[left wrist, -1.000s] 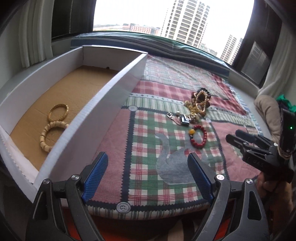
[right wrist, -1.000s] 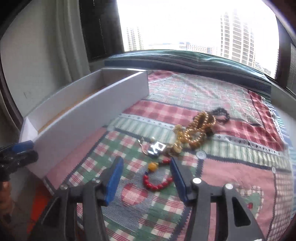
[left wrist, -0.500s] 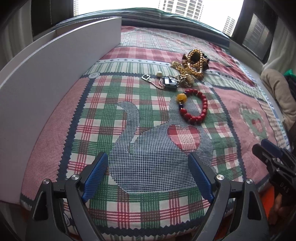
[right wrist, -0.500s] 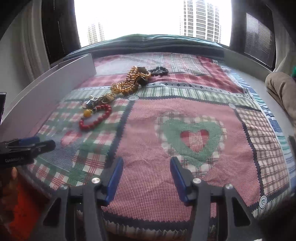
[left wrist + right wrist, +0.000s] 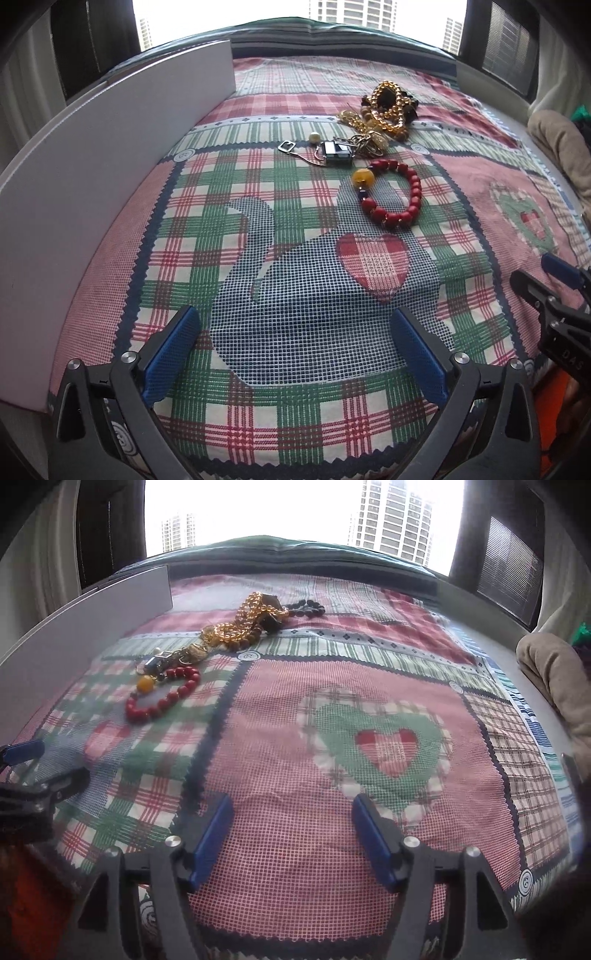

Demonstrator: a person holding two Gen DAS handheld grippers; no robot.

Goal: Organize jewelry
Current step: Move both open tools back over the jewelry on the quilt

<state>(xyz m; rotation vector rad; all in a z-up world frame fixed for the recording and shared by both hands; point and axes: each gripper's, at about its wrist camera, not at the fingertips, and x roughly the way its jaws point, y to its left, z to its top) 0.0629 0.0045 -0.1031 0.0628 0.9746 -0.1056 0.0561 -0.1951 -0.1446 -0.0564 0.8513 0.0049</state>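
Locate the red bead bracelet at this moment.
In the left wrist view the red bead bracelet lies flat on the patchwork cloth, right of centre, just in front of the tangled jewelry pile and above the plaid heart patch.

Overexposed daylight from the window ahead, soft even light, faint shadows, strong fisheye bending, dark vignetted corners, right view softer

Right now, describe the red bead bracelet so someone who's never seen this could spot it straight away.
On the plaid patchwork cloth, beside the long white box wall, lies a heap of jewelry. The red bead bracelet is nearest the viewer, just below the tangled gold chains. It alone is red, with one large yellow bead.
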